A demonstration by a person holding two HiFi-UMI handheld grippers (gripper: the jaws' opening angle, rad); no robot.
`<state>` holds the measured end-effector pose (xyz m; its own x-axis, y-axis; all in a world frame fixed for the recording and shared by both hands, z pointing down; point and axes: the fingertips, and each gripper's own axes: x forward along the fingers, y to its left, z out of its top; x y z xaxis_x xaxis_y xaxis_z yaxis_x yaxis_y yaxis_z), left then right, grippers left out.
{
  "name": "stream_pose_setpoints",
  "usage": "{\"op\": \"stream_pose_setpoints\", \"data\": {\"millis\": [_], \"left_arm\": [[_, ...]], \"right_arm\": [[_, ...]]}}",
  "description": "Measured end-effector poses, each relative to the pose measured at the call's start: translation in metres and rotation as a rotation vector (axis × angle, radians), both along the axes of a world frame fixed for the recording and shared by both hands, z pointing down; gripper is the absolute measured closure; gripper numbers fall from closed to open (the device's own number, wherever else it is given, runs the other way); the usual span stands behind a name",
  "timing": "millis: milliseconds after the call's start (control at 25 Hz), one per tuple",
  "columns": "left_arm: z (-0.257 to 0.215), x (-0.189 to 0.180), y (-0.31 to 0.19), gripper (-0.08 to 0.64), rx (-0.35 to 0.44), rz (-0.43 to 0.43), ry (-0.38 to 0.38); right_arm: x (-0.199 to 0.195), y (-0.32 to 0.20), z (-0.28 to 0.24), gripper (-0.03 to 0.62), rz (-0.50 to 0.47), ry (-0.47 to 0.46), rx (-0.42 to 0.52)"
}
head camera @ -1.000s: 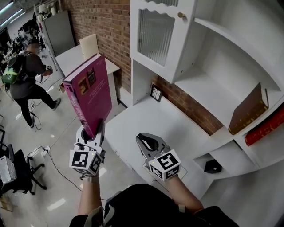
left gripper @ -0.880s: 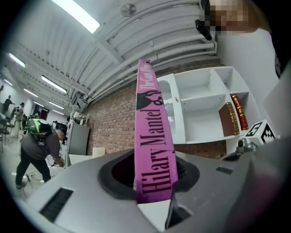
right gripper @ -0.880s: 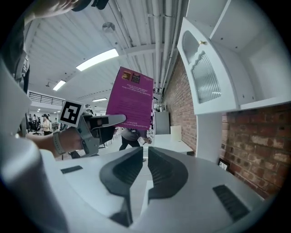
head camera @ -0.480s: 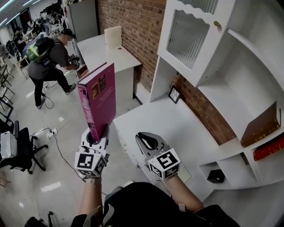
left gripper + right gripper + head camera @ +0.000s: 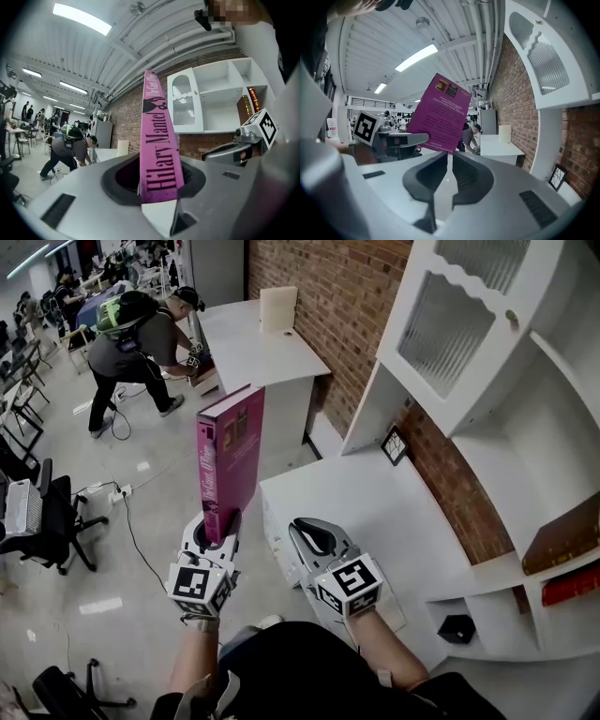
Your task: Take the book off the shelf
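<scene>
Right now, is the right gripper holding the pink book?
No, the pink book stands upright in the left gripper, while the right gripper is closed and empty beside it.

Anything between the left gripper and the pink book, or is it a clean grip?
Nothing visible. The left gripper clamps directly on the bottom end of the pink book, which stands upright, apart from the shelf and the right gripper.

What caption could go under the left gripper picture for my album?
Left gripper clamps an upright pink book by its lower end, with white shelves behind.
</scene>
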<state>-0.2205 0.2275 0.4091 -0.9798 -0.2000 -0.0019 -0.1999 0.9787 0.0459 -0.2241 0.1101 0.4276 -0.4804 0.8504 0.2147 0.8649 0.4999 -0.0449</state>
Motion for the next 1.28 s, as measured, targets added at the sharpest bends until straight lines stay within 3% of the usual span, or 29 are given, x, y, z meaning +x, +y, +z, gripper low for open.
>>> {"op": "stream_pose_setpoints", "data": {"millis": [480,1280], "left_arm": [[0.033,0.018,0.028,0.417,0.011,-0.015,0.055],[0.048,0.022,0.035,0.419,0.012,0.016,0.054]], "right_arm": [[0.01,0.034,0.013,0.569,-0.03,0.008,0.038],[0.017,0.044,0.031,0.569,-0.017,0.013,0.036]]}}
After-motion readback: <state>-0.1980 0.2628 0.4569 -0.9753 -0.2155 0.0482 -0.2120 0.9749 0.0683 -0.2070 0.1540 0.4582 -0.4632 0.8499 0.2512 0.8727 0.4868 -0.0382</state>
